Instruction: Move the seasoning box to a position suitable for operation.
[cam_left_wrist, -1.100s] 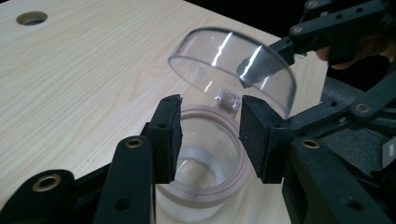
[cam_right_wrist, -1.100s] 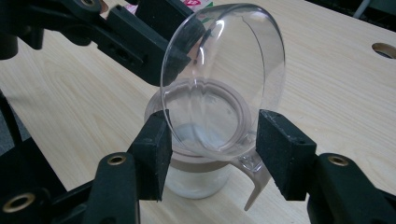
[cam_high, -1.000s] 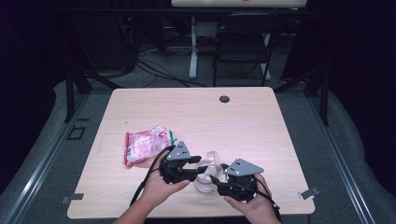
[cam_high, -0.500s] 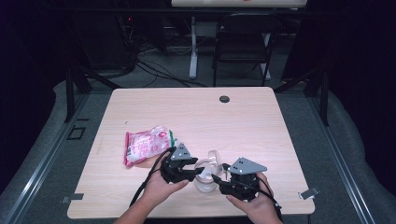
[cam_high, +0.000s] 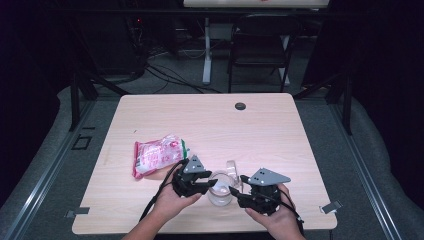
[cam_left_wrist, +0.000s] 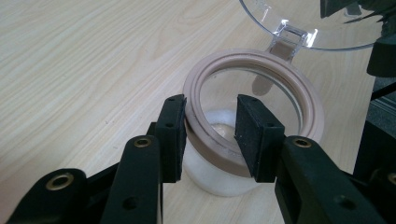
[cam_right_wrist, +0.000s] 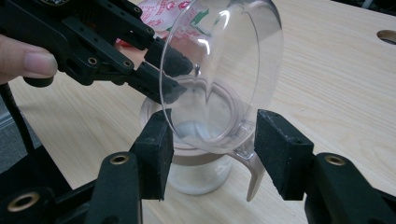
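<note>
A clear jar (cam_high: 220, 196) with a tan rim (cam_left_wrist: 261, 60) stands near the table's front edge, its clear hinged lid (cam_high: 231, 167) tipped up. My left gripper (cam_high: 212, 185) straddles the near rim: one pad (cam_left_wrist: 172, 135) is outside it and the other (cam_left_wrist: 256, 135) is inside the mouth. Its jaws have just been closing on the rim, and a gap still shows. My right gripper (cam_right_wrist: 210, 154) faces the jar (cam_right_wrist: 196, 177) from the other side, open. The raised lid (cam_right_wrist: 224, 70) stands between its pads, and beyond it the left gripper (cam_right_wrist: 166, 74) reaches in.
A pink and white snack bag (cam_high: 157, 155) lies left of the jar, close behind the left hand. A dark cable hole (cam_high: 240, 106) sits near the table's far edge. A chair (cam_high: 260, 50) and cables are on the floor beyond.
Both hands have stayed beside the jar. The left gripper's jaws have drawn closer together around the rim. The lid is still raised.
</note>
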